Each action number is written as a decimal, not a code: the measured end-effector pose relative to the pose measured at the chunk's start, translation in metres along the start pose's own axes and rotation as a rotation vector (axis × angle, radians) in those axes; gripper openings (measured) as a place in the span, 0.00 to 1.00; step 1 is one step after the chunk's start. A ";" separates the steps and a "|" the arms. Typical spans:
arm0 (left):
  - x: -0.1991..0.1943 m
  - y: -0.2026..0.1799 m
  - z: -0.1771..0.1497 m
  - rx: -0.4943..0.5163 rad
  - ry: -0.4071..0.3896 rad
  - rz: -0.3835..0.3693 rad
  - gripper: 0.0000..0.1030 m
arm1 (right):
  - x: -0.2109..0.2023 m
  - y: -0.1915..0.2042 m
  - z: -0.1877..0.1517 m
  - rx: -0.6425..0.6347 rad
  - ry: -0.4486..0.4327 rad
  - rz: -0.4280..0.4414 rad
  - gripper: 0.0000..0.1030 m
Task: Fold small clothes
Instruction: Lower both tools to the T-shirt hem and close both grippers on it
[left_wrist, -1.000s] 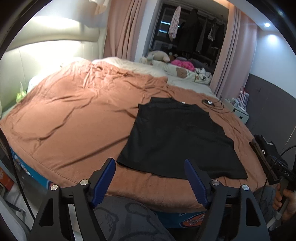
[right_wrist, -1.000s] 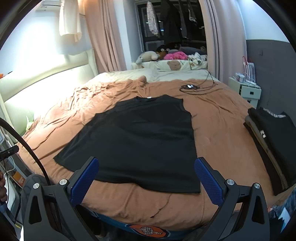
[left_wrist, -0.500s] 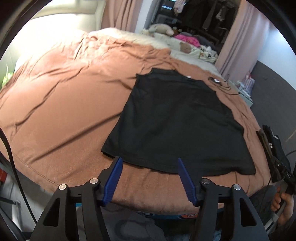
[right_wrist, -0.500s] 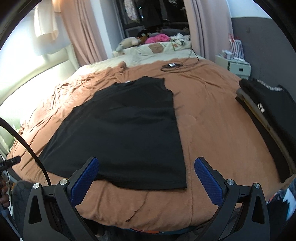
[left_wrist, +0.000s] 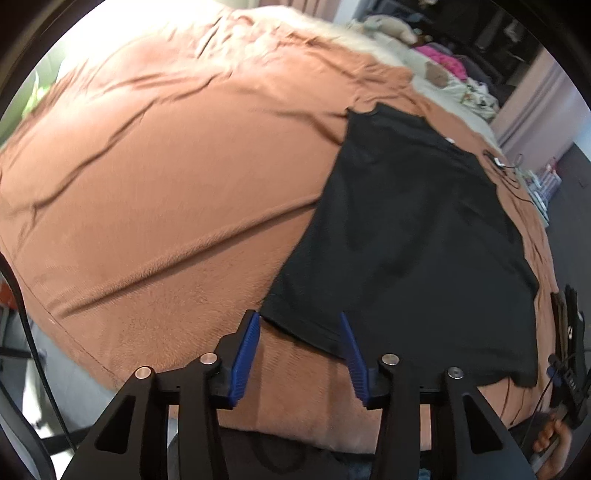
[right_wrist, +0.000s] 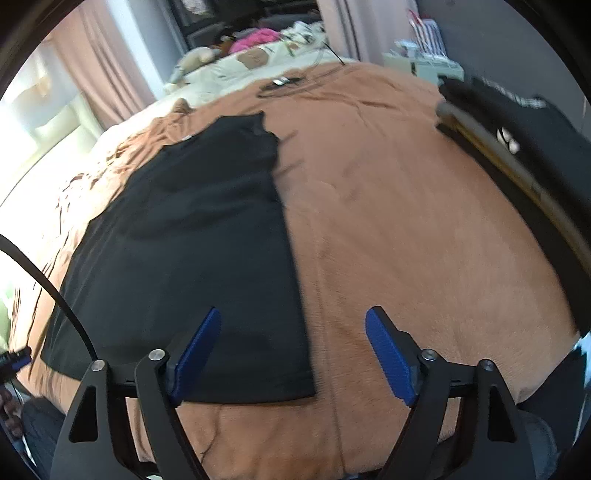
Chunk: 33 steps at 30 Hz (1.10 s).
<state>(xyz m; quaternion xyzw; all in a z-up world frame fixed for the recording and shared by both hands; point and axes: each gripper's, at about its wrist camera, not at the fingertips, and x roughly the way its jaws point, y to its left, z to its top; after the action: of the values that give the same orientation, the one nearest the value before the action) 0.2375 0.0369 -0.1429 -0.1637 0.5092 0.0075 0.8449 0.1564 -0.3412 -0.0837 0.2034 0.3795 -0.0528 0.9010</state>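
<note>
Both tongs over the near hem of a black shirt (left_wrist: 410, 236) lying flat on the brown bedspread (left_wrist: 155, 177).

Left gripper (left_wrist: 300, 330): jaws closing, the shirt's near-left hem corner lies between the blue pads, no pinch visible yet. Right gripper (right_wrist: 293, 341): jaws closing, still wide; the near-right hem corner lies between them, pads clear of the cloth. Stack of folded clothes (right_wrist: 517, 129) well off to the right.

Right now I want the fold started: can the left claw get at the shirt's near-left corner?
Probably yes: the left claw is closing around the shirt corner with nothing in the way.
</note>
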 end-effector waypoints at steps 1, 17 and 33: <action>0.004 0.003 0.002 -0.011 0.014 -0.005 0.45 | 0.002 -0.002 0.001 0.014 0.008 0.000 0.77; 0.034 0.031 0.012 -0.162 0.174 -0.112 0.07 | 0.012 -0.052 0.003 0.174 0.082 0.168 0.67; -0.015 0.034 0.017 -0.180 -0.014 -0.229 0.05 | 0.036 -0.082 0.003 0.275 0.128 0.339 0.05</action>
<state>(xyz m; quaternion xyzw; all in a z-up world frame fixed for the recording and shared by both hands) 0.2386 0.0762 -0.1318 -0.2958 0.4784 -0.0424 0.8257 0.1631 -0.4151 -0.1336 0.3882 0.3853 0.0613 0.8349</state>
